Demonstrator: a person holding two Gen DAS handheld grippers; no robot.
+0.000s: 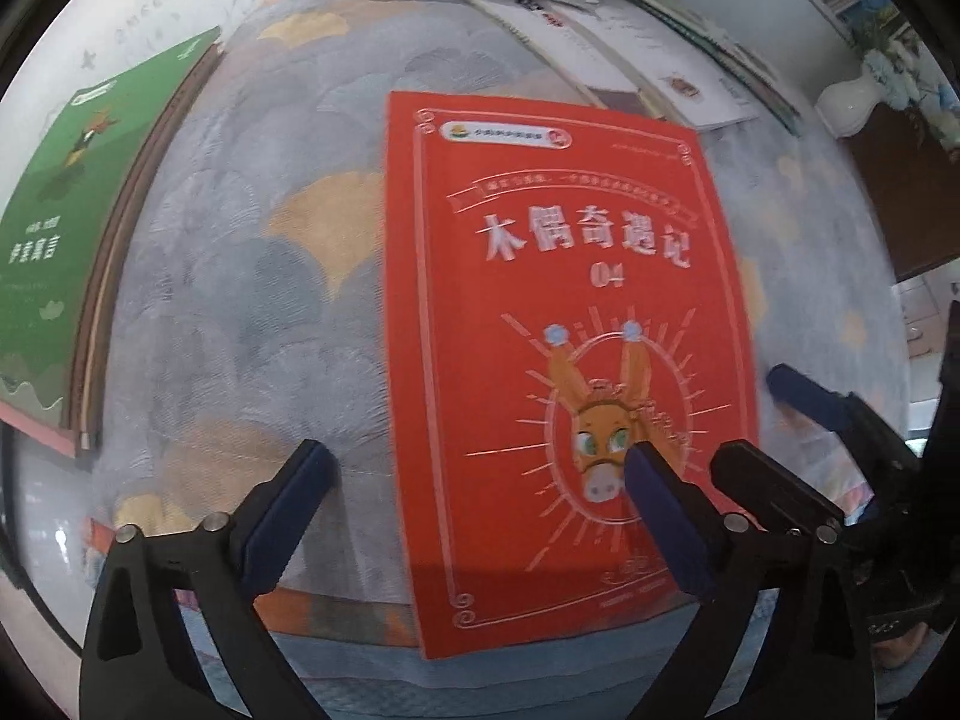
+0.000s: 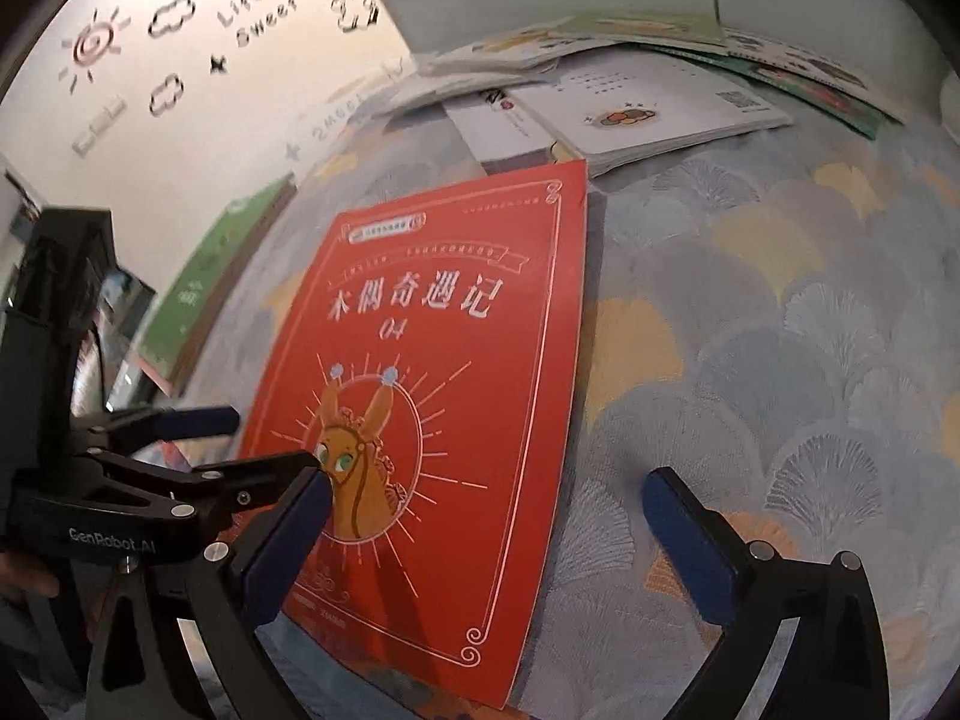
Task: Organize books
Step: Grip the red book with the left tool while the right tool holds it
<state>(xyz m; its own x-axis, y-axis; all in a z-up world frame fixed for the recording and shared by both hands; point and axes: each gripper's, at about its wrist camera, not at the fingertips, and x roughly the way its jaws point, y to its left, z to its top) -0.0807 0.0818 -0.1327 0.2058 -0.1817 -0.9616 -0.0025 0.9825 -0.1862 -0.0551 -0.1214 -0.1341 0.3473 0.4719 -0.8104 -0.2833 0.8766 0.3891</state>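
A red book [image 1: 564, 324] with a donkey on its cover lies flat on the patterned tablecloth [image 1: 240, 300]. My left gripper [image 1: 480, 462] is open and straddles the book's left edge, one finger over the cloth and the other over the donkey picture. In the right wrist view the same red book [image 2: 444, 360] lies under my right gripper [image 2: 486, 486], which is open across the book's right edge. Nothing is pinched between either pair of pads. Each gripper shows in the other's view: the right gripper [image 1: 759, 420] at the book's right side, the left gripper [image 2: 261, 441] at its lower left.
A stack topped by a green book [image 1: 54, 240] lies at the table's left edge, seen again as a green book [image 2: 210, 288]. A loose pile of books [image 2: 630, 114] spreads along the back. A white vase [image 1: 846, 102] stands at the far right. The wall [image 2: 180, 18] carries decals.
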